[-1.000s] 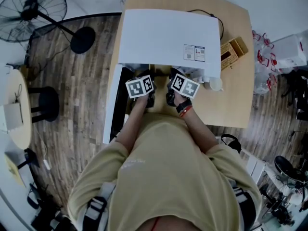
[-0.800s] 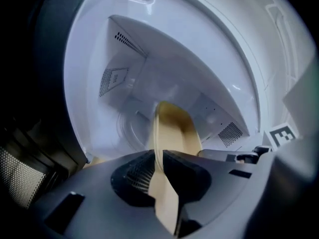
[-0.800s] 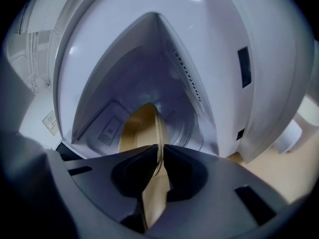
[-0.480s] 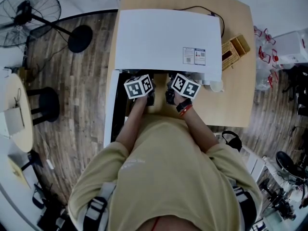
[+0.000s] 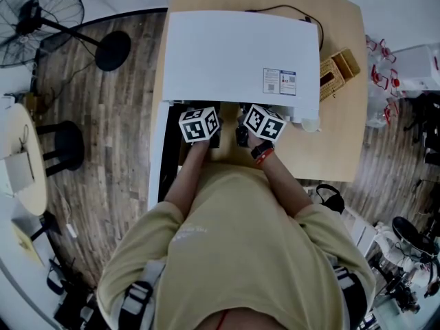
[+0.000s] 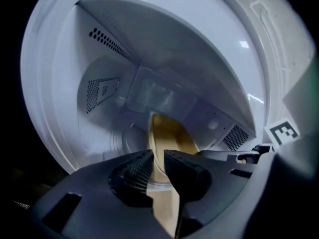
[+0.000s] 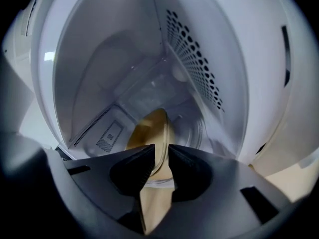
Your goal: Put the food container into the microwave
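The white microwave [image 5: 234, 53] stands on the table with its door [image 5: 157, 158] swung open to the left. Both my grippers reach into its cavity; in the head view only their marker cubes [image 5: 200, 124] [image 5: 264, 123] show at the opening. The food container [image 6: 169, 133] [image 7: 149, 128], clear with a tan inside, rests on the glass turntable [image 6: 122, 141]. My left gripper [image 6: 158, 164] straddles one side of its rim and my right gripper [image 7: 161, 158] the other. Both pairs of jaws have just been opening, so each now stands with a small gap round the rim.
On the wooden table [image 5: 344, 143] to the right of the microwave are a wooden box [image 5: 335, 73] and a small white object [image 5: 309, 123]. A cable [image 5: 289, 11] runs behind. A floor fan [image 5: 41, 19] and a black stool [image 5: 63, 146] stand on the left.
Both marker cubes sit slightly nearer the microwave's front edge than a second ago, as the hands went a little further in.
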`<control>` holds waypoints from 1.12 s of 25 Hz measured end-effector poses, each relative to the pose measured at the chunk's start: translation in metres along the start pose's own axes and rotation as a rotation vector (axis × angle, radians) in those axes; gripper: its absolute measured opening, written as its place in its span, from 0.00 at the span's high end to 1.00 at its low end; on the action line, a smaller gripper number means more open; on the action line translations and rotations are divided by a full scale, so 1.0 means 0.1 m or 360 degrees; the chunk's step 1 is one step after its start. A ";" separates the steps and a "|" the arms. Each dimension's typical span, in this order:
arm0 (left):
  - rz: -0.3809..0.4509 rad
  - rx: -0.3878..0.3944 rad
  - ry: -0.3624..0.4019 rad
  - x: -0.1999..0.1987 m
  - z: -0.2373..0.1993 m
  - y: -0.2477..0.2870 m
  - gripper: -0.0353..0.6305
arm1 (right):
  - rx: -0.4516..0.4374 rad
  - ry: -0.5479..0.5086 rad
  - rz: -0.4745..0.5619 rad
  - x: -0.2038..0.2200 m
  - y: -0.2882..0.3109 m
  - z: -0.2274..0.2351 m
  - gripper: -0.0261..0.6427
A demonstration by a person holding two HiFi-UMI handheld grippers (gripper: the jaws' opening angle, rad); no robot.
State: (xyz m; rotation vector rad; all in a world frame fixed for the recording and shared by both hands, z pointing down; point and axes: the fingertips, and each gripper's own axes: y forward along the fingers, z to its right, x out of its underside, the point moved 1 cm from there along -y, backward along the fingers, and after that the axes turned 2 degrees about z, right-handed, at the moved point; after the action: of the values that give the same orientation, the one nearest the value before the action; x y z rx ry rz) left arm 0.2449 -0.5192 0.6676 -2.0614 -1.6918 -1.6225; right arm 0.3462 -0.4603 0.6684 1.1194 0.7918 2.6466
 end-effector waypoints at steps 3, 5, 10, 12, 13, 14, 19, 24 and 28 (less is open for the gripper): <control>0.0032 0.0037 0.0044 -0.03 0.05 -0.01 0.75 | -0.0015 -0.0050 0.0013 -0.03 -0.01 -0.06 0.77; 0.0037 0.0045 0.0061 -0.03 0.08 -0.02 0.72 | -0.0032 -0.0076 0.0016 -0.02 -0.03 -0.12 0.75; 0.0047 0.0029 0.0097 -0.03 0.10 -0.10 0.72 | -0.0042 -0.0124 0.0021 -0.01 -0.10 -0.18 0.74; 0.0060 0.0018 0.0115 -0.04 0.10 -0.16 0.72 | -0.0047 -0.0131 0.0030 -0.01 -0.16 -0.19 0.74; 0.0067 0.0013 0.0126 -0.04 0.10 -0.20 0.72 | -0.0048 -0.0134 0.0035 0.00 -0.19 -0.20 0.74; 0.0075 0.0008 0.0137 -0.03 0.11 -0.24 0.72 | -0.0047 -0.0141 0.0042 0.00 -0.22 -0.20 0.74; 0.0112 -0.0018 0.0185 0.02 0.13 -0.47 0.72 | -0.0058 -0.0221 0.0068 0.09 -0.43 -0.30 0.74; 0.0120 -0.0028 0.0219 0.16 0.20 -0.67 0.72 | -0.0068 -0.0315 0.0076 0.21 -0.65 -0.36 0.77; 0.0126 0.0000 0.0220 0.27 0.29 -0.81 0.77 | -0.0055 -0.0336 0.0097 0.29 -0.81 -0.33 0.83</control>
State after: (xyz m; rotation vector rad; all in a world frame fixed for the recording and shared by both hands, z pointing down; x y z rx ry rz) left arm 0.2022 -0.4495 0.6287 -1.9396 -1.5463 -1.6972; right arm 0.2978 -0.3953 0.6241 1.4058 0.6796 2.5225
